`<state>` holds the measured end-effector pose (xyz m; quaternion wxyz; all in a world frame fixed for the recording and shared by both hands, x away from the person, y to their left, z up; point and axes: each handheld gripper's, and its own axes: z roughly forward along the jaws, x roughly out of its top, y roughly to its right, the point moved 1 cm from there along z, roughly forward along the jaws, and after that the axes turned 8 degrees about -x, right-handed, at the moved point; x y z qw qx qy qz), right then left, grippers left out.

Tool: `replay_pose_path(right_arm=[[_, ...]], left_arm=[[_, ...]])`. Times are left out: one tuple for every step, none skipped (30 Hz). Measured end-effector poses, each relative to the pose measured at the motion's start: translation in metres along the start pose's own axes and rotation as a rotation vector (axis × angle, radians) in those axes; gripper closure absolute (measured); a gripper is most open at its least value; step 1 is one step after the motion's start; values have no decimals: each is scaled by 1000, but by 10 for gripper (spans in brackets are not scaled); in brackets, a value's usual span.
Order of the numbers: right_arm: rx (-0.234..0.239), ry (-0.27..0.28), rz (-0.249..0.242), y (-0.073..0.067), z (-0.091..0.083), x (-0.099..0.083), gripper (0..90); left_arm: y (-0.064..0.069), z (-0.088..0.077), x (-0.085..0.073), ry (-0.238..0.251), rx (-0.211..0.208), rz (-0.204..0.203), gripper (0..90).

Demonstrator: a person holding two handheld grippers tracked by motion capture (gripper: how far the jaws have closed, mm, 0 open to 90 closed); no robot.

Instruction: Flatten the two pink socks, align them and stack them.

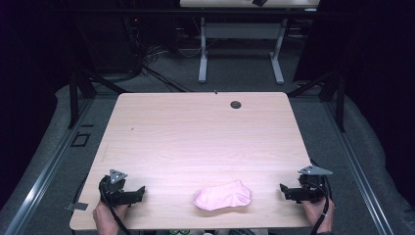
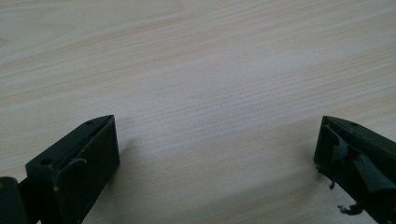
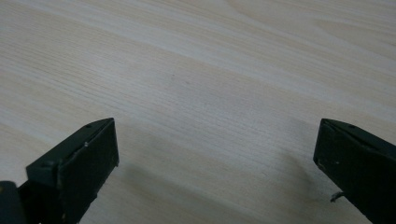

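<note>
Sock on table near front edge, between left hand-held gripper and right hand-held gripper

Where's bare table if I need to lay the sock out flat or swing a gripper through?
Everything beyond the pink sock is bare, up to the cable hole near the table's far edge. Bare strips also lie between the sock and the left gripper, and between it and the right gripper. Only the near edge is crowded.

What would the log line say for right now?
left gripper: open, empty | right gripper: open, empty | pink sock: flat on table, between grippers, untouched
</note>
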<state>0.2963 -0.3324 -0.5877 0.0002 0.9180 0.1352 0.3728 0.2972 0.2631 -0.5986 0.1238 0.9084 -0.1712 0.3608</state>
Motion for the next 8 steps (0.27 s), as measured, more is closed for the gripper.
replay_pose_path(right_arm=[[-9,-2,-7,0,1,-1,0],[-8,-7,-10,0,2,-2,0],[-8,-5,-8,0,5,-3,0],[-5,-4,-5,1,5,-3,0],[-7,-7,-4,2,5,-3,0],[-9,-4,3,1,5,-3,0],[-3,5,11,1,6,-3,0],[1,10,12,2,7,-4,0]], left_arm=[[0,0,0,2,-1,-2,0],[-1,0,0,3,0,-2,0],[-2,1,0,4,-1,0,0],[-2,1,1,4,0,4,0],[-3,1,1,5,-1,4,0],[-4,1,1,9,0,5,0],[-4,2,1,12,-1,4,0],[-4,2,1,15,-1,4,0]])
